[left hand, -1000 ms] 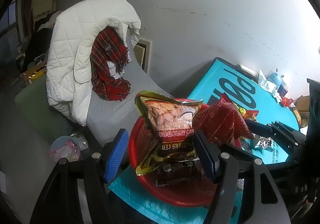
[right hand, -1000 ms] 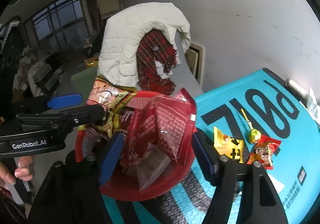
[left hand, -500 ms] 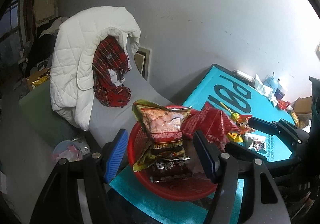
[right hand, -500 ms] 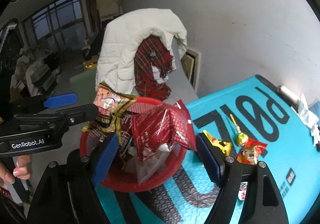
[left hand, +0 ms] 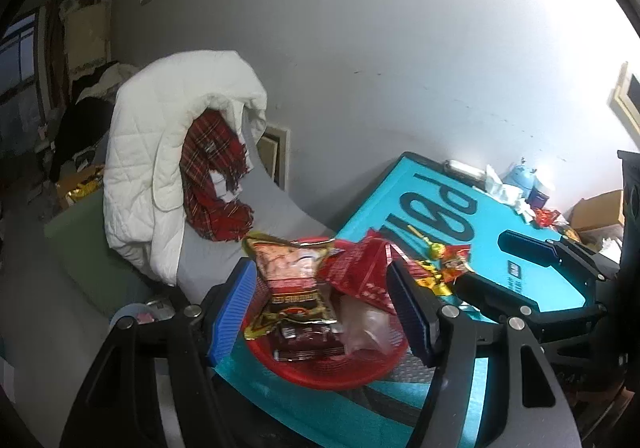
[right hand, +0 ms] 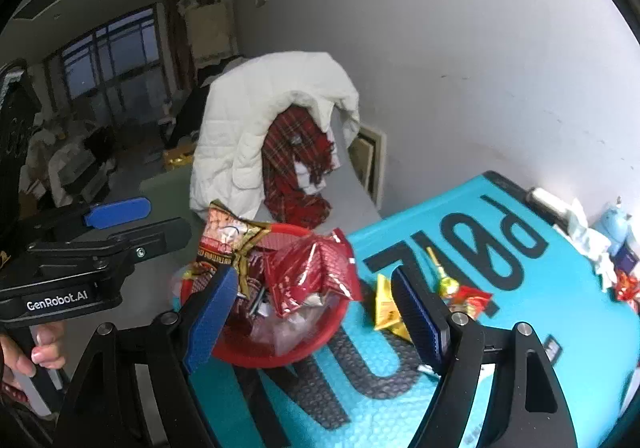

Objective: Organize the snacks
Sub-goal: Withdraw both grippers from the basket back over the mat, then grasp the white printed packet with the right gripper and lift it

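A red basket (left hand: 340,372) (right hand: 256,352) sits on the near corner of the teal mat (right hand: 520,328). A gold-and-red snack bag (left hand: 292,276) (right hand: 228,236) and a red foil bag (left hand: 360,272) (right hand: 312,272) stand in it over smaller packets. My left gripper (left hand: 322,312) hovers above the basket, open and touching nothing. My right gripper (right hand: 314,314) hangs over the basket's right rim, also open and empty. On the mat beyond lie a yellow packet (right hand: 386,308), a lollipop (right hand: 444,282) and a small red packet (right hand: 472,298).
A chair draped with a white quilted jacket (left hand: 168,152) and a red plaid scarf (left hand: 212,184) stands just past the basket. Tissues and a blue bottle (left hand: 520,180) crowd the mat's far end. A hand (right hand: 44,344) grips the left gripper's handle.
Both grippers have risen and drawn back from the basket. The right jaws have spread a little, and the red foil bag that stood between them has stayed in the basket.
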Tool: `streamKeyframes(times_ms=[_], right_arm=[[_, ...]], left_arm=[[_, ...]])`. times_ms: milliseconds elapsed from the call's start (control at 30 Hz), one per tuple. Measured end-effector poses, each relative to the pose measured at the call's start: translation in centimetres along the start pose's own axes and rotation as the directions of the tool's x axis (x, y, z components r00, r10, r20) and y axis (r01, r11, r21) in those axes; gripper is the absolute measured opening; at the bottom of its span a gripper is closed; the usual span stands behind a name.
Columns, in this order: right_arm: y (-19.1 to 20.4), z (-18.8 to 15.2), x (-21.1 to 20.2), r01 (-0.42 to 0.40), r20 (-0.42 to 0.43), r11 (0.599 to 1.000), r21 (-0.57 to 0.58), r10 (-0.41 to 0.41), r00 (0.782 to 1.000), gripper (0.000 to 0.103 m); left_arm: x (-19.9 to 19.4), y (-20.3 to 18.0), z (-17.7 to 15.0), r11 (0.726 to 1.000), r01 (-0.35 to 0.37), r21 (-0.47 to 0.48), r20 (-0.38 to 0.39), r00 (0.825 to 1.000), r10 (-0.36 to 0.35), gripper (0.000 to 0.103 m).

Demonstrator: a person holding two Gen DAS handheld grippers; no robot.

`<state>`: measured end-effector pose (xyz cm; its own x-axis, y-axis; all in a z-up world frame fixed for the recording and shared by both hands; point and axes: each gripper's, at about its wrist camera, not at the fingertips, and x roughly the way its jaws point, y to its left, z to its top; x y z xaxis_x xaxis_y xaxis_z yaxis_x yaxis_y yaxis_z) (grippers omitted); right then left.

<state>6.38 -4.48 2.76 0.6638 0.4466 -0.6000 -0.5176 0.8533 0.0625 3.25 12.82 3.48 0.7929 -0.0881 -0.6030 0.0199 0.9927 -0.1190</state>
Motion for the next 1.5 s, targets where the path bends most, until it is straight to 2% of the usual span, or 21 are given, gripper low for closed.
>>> streamKeyframes(times_ms=[367,867,1133,1500], right_arm=[[-1.9,-1.5,-5.2,0.050,0.044,0.997,0.052,-0.053,0.998,0.080],[-5.9,-5.3,-10.5,0.160,0.042,0.976,0.146,-0.167,0.985,0.080],[-8.4,-7.3,-10.6,0.203,0.000,0.959,0.197,-0.207,0.978,0.080],[-12.1,-8.9,-7.4,0.231,-0.086,0.935,0.270,-0.215,0.973,0.080]], left_arm=[[-2.6,-4.7,-0.4,0.996,0.058,0.068,0.032,0.998,-0.060,0.067],[-2.2,-11.3,-2.1,0.972,0.189,0.142,-0.008,0.982,-0.190,0.066],[0.2,-13.7,-3.2,0.963,0.224,0.153,-0.068,0.974,-0.216,0.067],[5.0,-15.2,-3.9,0.962,0.232,0.146,-0.164,0.964,-0.208,0.066]])
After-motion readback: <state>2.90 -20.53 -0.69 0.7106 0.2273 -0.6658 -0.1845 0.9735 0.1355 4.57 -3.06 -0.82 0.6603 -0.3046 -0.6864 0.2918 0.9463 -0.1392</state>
